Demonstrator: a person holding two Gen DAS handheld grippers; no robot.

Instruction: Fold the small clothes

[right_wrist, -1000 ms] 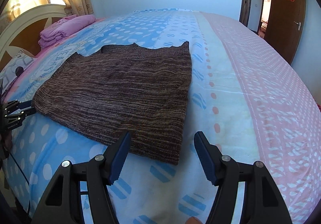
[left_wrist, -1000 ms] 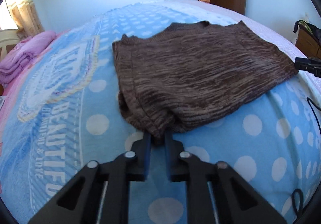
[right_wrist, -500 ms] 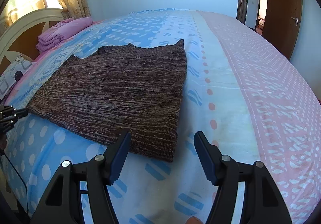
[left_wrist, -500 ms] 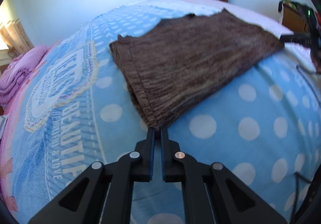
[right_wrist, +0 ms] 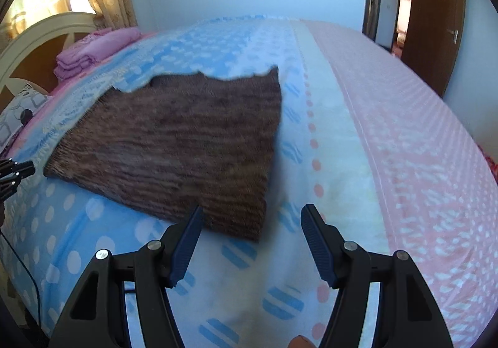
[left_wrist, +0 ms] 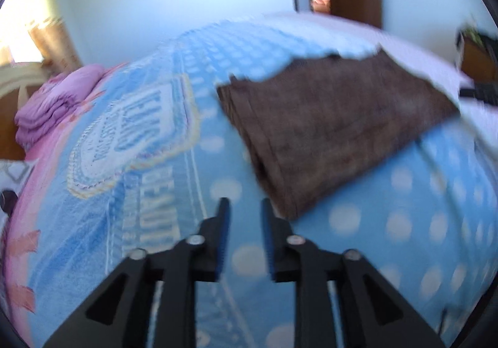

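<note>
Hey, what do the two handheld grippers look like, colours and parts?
The left gripper and right gripper are matte black plastic with triangular cut-outs, silver pivot screws and blue ribbed finger pads. A thin black cable trails at the right view's left edge.

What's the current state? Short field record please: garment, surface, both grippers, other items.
garment: brown knit garment, lying flat and spread out, no gripper holding it
surface: bed cover, blue with white dots on one side, pink on the other
left gripper: open, empty, just short of the garment's near corner
right gripper: open wide, empty, at the garment's near corner, not closed on it
other items: folded pink bedding near the headboard; brown door at right
image quality: left wrist view is motion-blurred
</note>
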